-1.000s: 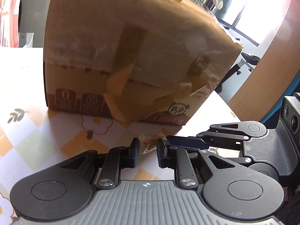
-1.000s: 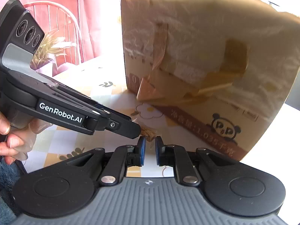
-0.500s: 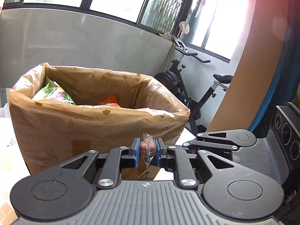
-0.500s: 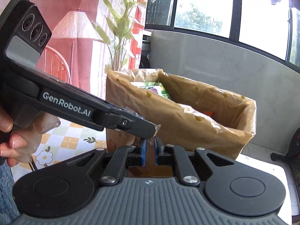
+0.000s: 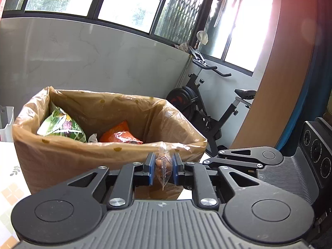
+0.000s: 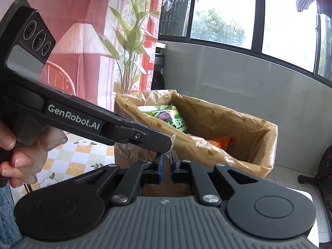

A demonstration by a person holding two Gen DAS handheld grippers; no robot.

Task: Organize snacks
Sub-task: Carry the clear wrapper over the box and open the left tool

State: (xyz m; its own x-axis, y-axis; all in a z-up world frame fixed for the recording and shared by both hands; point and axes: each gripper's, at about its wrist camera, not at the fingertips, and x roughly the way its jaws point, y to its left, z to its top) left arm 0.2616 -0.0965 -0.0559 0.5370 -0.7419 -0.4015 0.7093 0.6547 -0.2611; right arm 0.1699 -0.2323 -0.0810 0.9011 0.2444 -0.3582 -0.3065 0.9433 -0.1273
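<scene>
A small clear snack packet [image 5: 164,167] with brown pieces inside is clamped between the blue pads [image 5: 151,171] of the left gripper [image 5: 163,171]; its long axis runs upright, a crimped end pointing to twelve o'clock above the pads and a clear corner hanging toward six o'clock below them. In the right wrist view only a sliver of clear wrapper [image 6: 172,138] is seen past the tip of the left tool, so the packet's contents are hidden there. The right gripper [image 6: 165,167] is drawn nearly shut, a thin gap left between its pads; whether the wrapper's edge is pinched there cannot be made out — the left tool's finger lies across the spot. Beyond both grippers, toward twelve o'clock, a cardboard box [image 5: 62,166] lined with a clear plastic bag [image 5: 186,143] is seen on a checked, flower-printed tablecloth [image 6: 68,164]. Inside it a green snack bag [image 6: 172,118] bears Chinese characters too small to read, and an orange snack bag [image 5: 119,134] is largely hidden by the box wall. "GenRobot.AI" is printed on the side of the left tool, which is gripped by a hand [image 6: 18,157] cut off at the nine o'clock edge. An exercise bike [image 5: 207,112] stands at about two o'clock behind the box.
</scene>
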